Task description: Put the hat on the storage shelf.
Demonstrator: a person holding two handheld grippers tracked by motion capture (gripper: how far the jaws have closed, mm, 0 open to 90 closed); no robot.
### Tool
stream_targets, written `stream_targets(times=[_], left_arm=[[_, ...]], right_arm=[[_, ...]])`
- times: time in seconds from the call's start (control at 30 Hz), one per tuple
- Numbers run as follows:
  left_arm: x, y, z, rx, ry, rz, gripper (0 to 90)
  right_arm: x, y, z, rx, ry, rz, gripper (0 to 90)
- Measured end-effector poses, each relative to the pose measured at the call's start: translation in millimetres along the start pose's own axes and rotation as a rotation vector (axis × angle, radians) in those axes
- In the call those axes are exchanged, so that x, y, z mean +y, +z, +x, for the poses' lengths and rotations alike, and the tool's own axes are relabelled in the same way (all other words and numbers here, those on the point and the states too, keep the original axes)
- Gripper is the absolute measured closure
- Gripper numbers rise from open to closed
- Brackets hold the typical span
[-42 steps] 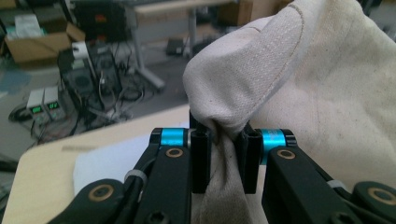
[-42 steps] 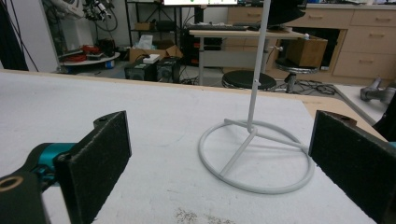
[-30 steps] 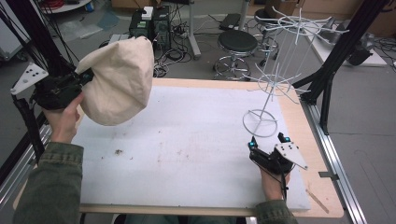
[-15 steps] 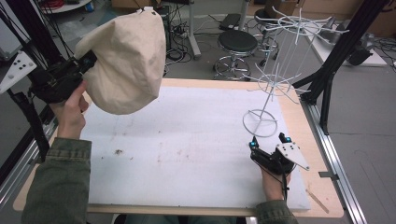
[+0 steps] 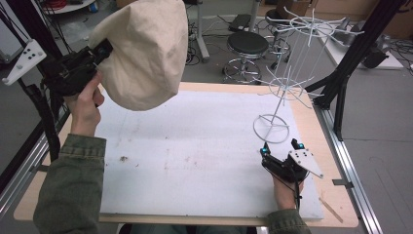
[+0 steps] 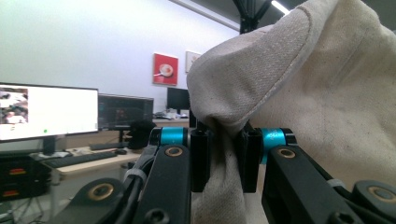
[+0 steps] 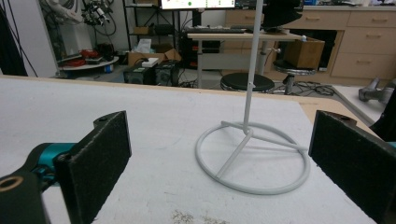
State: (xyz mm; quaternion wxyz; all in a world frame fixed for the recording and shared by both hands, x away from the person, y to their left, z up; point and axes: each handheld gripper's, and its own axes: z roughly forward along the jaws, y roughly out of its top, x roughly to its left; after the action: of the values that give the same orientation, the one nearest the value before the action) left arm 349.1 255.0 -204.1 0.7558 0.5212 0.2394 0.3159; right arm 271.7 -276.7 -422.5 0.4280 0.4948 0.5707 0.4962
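Observation:
A beige cloth cap (image 5: 142, 51) hangs in the air above the table's far left corner. My left gripper (image 5: 103, 48) is shut on a fold of its edge, and the left gripper view shows the cap (image 6: 299, 84) pinched between the jaws of the left gripper (image 6: 223, 161). A white wire rack (image 5: 287, 83) with spoke arms stands at the right on a ring base (image 7: 252, 156). My right gripper (image 5: 281, 147) rests on the table just in front of that base, open, with nothing between its pads (image 7: 100, 147).
A white mat (image 5: 195, 151) covers most of the wooden table (image 5: 336, 161). Black frame posts (image 5: 350, 53) rise at the right and left edges. A stool (image 5: 248, 46) and cables lie on the floor beyond the far edge.
My left gripper has lifted the cap higher and toward the far side. The right gripper has stayed still by the rack base.

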Motion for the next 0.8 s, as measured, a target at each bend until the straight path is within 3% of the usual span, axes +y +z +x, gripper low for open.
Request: stream_targets(times=[0.37, 0.57, 0.8], left_arm=[[-11.3, 41.3, -12.2, -0.058, -0.051, 0.008, 79.2], [-21.8, 57.3, -13.5, -0.069, -0.07, 0.027, 79.2], [-25.8, 78.3, -15.9, -0.093, -0.117, 0.012, 79.2]], right_arm=[[-0.1, 0.0, 0.0, 0.003, -0.008, -0.001, 4.8], [-0.6, -0.8, -0.6, 0.009, 0.003, 0.0, 4.9], [-0.8, -0.5, -1.0, 0.009, 0.002, 0.001, 4.8]])
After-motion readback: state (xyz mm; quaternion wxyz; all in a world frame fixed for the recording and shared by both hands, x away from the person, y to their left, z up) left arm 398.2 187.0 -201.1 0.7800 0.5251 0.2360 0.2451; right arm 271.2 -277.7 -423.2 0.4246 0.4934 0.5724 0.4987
